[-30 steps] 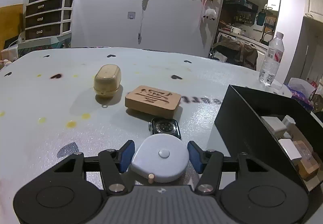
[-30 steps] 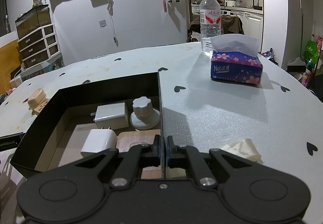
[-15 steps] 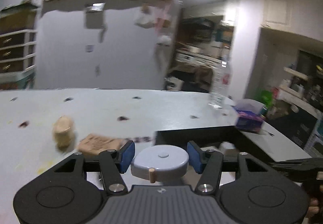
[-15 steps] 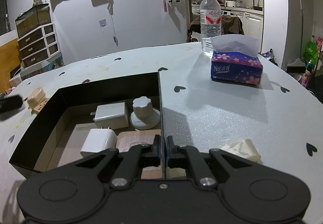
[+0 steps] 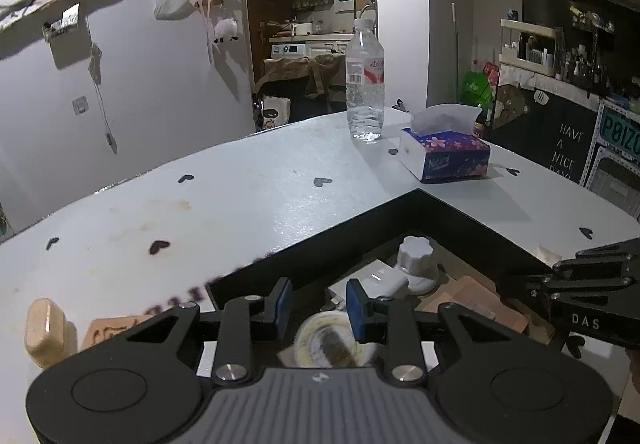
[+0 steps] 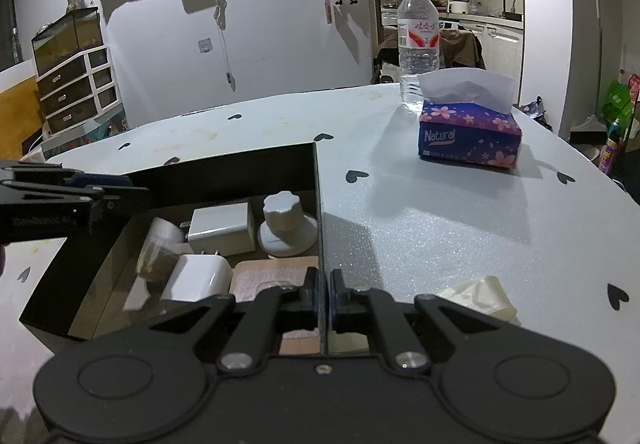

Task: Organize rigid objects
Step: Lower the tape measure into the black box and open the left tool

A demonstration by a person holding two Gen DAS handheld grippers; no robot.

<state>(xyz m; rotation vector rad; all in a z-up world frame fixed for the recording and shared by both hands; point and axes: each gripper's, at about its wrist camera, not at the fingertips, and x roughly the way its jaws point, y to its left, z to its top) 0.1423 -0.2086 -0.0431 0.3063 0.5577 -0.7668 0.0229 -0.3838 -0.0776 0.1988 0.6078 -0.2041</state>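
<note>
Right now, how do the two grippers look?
Both are matte black plastic with linkage bars, silver pivot bolts and two round discs on the body. The left gripper has blue pads and a ribbed grey plate. The right gripper bears white letters "DAS" on its side.

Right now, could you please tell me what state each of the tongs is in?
Left tongs: just narrowed, pads apart, holding nothing; tape measure loose below.
Right tongs: shut on the box wall.

Left gripper (image 5: 319, 303) has just been closing, nothing between its pads. Right gripper (image 6: 323, 290) is clamped.
</note>
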